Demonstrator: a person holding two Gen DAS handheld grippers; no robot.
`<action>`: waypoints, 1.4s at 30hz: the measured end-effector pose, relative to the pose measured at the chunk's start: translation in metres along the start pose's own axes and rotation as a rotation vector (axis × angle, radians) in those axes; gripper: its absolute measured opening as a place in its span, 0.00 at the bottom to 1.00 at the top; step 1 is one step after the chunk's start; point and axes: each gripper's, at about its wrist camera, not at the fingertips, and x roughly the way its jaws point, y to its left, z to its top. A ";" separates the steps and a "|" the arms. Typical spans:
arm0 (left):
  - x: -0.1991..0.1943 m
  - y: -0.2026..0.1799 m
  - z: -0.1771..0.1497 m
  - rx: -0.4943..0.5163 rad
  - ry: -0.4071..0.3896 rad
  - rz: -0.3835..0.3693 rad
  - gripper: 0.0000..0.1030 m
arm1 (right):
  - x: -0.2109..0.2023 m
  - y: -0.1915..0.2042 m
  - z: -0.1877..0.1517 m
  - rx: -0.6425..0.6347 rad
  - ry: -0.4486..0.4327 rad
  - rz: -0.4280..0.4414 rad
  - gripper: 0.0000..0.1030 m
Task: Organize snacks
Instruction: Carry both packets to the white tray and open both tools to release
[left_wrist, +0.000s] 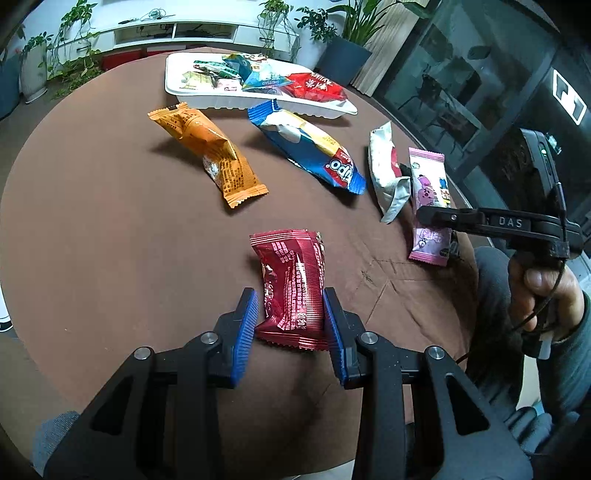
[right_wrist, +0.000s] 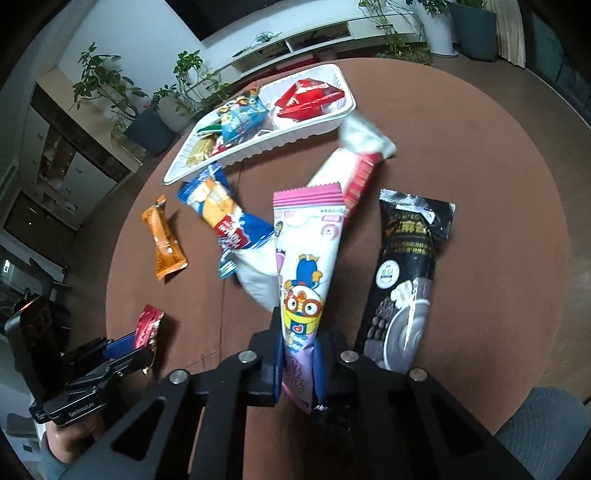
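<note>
A dark red snack packet (left_wrist: 291, 280) lies on the brown round table (left_wrist: 110, 221), near its front edge. My left gripper (left_wrist: 291, 317) is shut on the packet's near end, one blue pad against each side. My right gripper (right_wrist: 298, 363) is shut on the lower end of a pink cartoon-printed packet (right_wrist: 303, 258), whose far end points over a white packet (right_wrist: 255, 280). From the left wrist view, the right gripper (left_wrist: 436, 216) clamps that pink packet (left_wrist: 428, 184) at the table's right edge. A white tray (left_wrist: 229, 101) holding several snacks sits at the far side.
An orange packet (left_wrist: 207, 151) and a blue packet (left_wrist: 314, 147) lie between the tray and me. A long black packet (right_wrist: 406, 280) lies right of the pink one. A hand (left_wrist: 543, 291) holds the right gripper. Potted plants and a white shelf stand beyond the table.
</note>
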 end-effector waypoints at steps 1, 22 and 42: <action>-0.001 -0.001 0.000 -0.002 -0.003 -0.003 0.32 | -0.003 0.001 -0.002 0.002 -0.003 0.010 0.14; -0.040 0.010 0.033 -0.070 -0.123 -0.079 0.32 | -0.047 -0.001 0.013 0.051 -0.102 0.153 0.13; -0.060 0.057 0.209 -0.073 -0.287 0.013 0.32 | -0.077 0.007 0.161 -0.066 -0.224 0.095 0.13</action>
